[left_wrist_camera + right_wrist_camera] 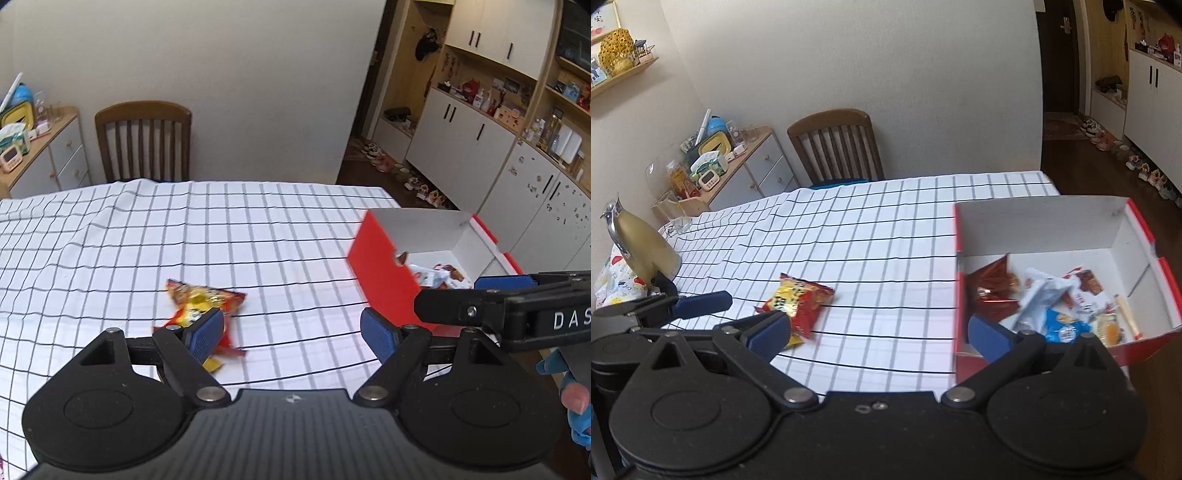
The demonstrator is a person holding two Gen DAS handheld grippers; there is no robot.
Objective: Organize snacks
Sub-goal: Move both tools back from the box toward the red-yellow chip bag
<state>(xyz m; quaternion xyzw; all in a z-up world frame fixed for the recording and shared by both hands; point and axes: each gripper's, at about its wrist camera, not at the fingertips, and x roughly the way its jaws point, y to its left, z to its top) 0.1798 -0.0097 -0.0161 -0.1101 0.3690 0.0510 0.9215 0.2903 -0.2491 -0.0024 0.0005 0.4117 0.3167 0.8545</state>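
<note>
With both our left tool (293, 334) and right tool (879, 334) released and empty, the last snack packet (798, 304) lies on the desk (886, 229) beside the red box (962, 295), and a shallow pinch could skid it away.

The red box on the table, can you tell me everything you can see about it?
The red box looks like cardboard, red outside and white inside, with no lid on it. It sits upright on the checked tablecloth at the table's right end, apart from the red and yellow packet lying outside it. Inside lie mixed snacks: a dark red foil packet, white and blue packets, and a thin stick. One wall has a small finger notch. The right gripper's fingers stand open by its near corner.
</note>
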